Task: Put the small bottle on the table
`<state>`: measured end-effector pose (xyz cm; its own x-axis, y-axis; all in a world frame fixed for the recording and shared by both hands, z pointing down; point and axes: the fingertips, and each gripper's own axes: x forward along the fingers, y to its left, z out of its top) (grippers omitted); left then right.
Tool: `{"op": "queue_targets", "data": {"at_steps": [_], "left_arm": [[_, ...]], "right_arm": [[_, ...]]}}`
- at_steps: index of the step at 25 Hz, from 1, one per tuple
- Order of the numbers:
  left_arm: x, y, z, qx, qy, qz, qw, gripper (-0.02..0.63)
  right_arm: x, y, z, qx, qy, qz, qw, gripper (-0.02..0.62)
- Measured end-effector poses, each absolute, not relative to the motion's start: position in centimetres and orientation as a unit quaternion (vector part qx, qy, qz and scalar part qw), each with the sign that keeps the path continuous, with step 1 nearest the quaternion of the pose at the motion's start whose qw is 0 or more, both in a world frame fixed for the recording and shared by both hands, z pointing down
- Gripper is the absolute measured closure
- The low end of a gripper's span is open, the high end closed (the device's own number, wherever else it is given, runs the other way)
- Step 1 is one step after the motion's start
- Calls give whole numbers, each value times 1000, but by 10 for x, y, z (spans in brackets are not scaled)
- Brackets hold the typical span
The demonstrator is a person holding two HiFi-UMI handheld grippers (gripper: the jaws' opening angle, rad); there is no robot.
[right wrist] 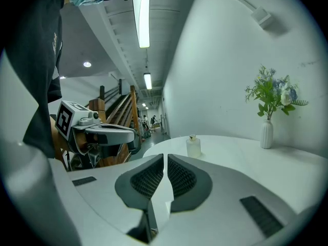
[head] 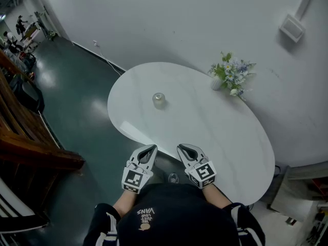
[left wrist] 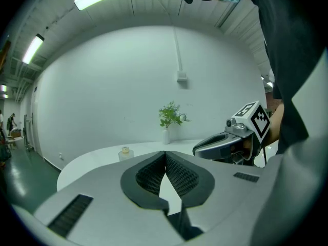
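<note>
The small bottle (head: 159, 100) stands upright on the table (head: 215, 137), just above the middle of the head view. Your left gripper (head: 150, 148) and right gripper (head: 183, 148) sit clenched on nothing at lower centre. Hold them clear of the table's edge.

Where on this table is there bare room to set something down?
Most of the white oval table is bare: the broad middle and right end, bordered by the small clear glass bottle, the white vase of flowers and the near edge. A narrower strip lies between the bottle and the left rim. It is crowded only around the vase.
</note>
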<state>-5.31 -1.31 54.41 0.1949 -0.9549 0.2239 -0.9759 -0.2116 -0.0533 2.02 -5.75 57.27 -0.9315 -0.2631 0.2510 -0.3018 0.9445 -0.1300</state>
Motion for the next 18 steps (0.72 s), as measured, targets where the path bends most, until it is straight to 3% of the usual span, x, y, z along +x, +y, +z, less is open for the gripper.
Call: {"op": "queue_targets", "data": {"at_steps": [18], "left_arm": [[-44, -3, 541, 761, -640, 85, 59, 586]], "right_arm": [[32, -58, 571, 148, -979, 73, 120, 546]]}}
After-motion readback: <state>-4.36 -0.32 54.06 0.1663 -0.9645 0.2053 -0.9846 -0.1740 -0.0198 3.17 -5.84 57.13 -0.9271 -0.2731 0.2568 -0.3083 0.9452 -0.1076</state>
